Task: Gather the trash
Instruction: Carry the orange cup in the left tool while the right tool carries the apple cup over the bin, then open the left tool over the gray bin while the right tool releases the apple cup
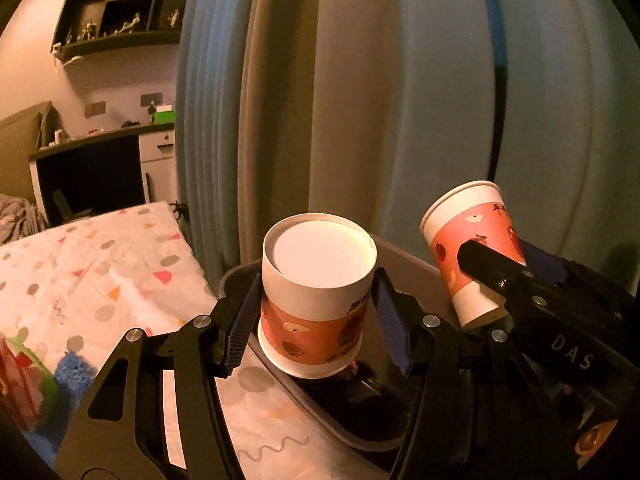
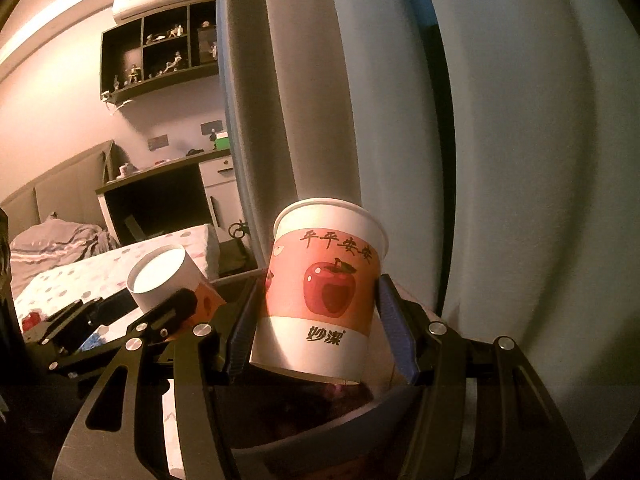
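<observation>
Each gripper holds a paper cup with an orange apple print. My left gripper (image 1: 314, 330) is shut on a cup (image 1: 316, 296) turned bottom up, its blue pads pressing both sides; in the right wrist view this cup (image 2: 166, 278) shows at the left. My right gripper (image 2: 316, 328) is shut on an upright, slightly tilted cup (image 2: 320, 296); from the left wrist view this second cup (image 1: 472, 248) is seen at the right, leaning left. Both cups hang above a grey bin (image 1: 360, 420) lined with a dark bag, whose rim (image 2: 340, 432) lies under the right cup.
A bed with a dotted cover (image 1: 92, 276) lies to the left of the bin. Pale blue curtains (image 1: 400, 100) hang close behind it. A dark desk (image 2: 160, 196) and a wall shelf with figurines (image 2: 160, 52) stand at the far left. A red and green packet (image 1: 24, 388) lies on the bed.
</observation>
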### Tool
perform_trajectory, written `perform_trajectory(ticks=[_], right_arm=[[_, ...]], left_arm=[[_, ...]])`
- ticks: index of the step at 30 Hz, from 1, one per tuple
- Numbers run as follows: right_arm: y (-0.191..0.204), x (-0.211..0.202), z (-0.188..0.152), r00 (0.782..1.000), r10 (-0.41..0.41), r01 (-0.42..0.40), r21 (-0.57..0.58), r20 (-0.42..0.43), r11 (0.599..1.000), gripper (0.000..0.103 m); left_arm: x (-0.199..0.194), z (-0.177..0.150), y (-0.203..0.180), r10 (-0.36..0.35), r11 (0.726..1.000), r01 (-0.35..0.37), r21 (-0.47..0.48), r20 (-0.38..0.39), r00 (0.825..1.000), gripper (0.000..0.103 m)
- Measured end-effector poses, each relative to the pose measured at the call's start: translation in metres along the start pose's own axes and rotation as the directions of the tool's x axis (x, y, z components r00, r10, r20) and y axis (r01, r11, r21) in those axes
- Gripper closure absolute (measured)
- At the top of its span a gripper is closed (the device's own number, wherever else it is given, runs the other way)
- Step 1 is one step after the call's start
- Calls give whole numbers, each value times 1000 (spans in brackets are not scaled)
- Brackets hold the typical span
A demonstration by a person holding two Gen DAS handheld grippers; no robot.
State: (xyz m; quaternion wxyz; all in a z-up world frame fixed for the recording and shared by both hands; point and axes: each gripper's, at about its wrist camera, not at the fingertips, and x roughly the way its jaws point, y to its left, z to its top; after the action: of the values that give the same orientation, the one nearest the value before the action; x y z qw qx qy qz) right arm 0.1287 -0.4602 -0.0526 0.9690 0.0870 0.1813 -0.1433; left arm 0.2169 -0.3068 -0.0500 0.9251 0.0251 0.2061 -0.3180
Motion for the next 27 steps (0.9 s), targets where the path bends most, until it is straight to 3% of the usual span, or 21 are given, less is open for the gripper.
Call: perform_trajectory(ticks=[27], right_arm=[[5,20,12,1000,-5,5,11,-27,1000,44]], left_arm=[[26,-14,-5,-87,996,87,4,-66,994,47]])
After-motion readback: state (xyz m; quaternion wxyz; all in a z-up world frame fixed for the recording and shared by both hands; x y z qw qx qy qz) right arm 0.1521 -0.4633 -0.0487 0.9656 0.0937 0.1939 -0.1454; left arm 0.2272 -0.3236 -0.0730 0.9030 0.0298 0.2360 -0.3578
